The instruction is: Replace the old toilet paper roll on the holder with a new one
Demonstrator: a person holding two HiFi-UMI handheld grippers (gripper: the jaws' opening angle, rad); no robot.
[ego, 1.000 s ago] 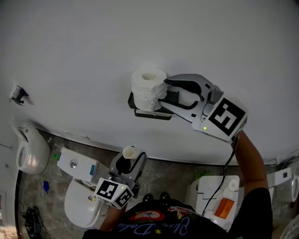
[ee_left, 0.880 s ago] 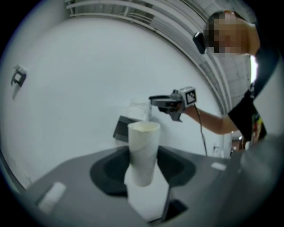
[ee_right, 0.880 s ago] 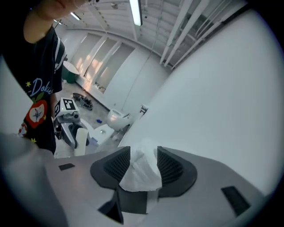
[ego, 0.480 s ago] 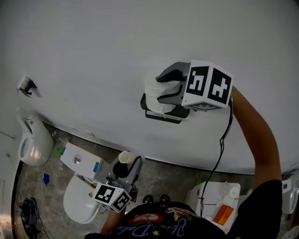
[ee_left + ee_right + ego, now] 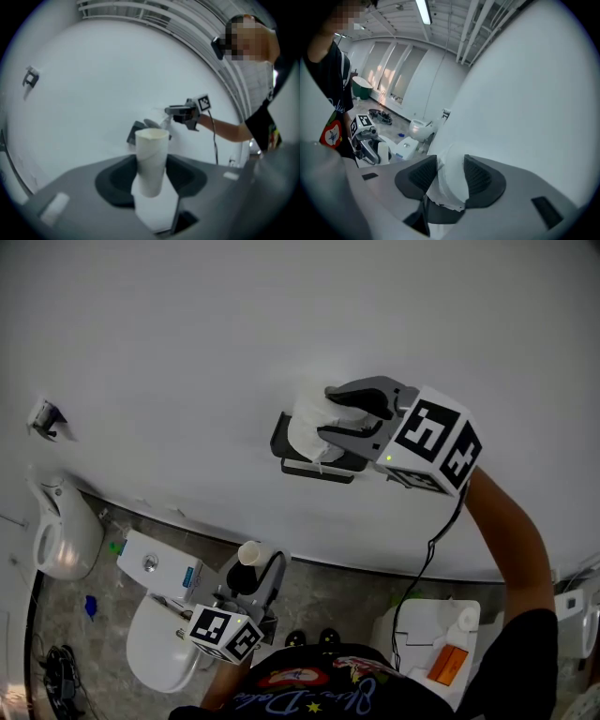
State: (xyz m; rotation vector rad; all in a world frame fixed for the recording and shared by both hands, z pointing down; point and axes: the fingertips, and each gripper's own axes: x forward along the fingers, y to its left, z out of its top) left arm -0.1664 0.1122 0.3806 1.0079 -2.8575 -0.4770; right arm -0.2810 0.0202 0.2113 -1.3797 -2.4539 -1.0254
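Observation:
A new white toilet paper roll (image 5: 303,430) sits on the black wall holder (image 5: 314,468). My right gripper (image 5: 323,413) reaches it from the right, one finger above and one below. In the right gripper view the ribbed pads stand wide and lie against both sides of the roll (image 5: 452,183), with the holder (image 5: 440,213) just under it. Low in the head view, my left gripper (image 5: 253,563) is shut on the old cardboard tube (image 5: 249,554). That tube (image 5: 151,159) stands upright between the pads in the left gripper view, which also catches the right gripper (image 5: 180,112) at the wall.
A white toilet (image 5: 164,643) with its cistern (image 5: 157,570) stands on the floor at lower left. Beside it is a white fixture (image 5: 61,540), and a white container (image 5: 427,634) at lower right. A small metal fitting (image 5: 42,418) sticks out of the wall at left.
My right gripper has swung up and in over the roll, and its fingers now bracket the roll on the holder. The left gripper and its tube have hardly shifted.

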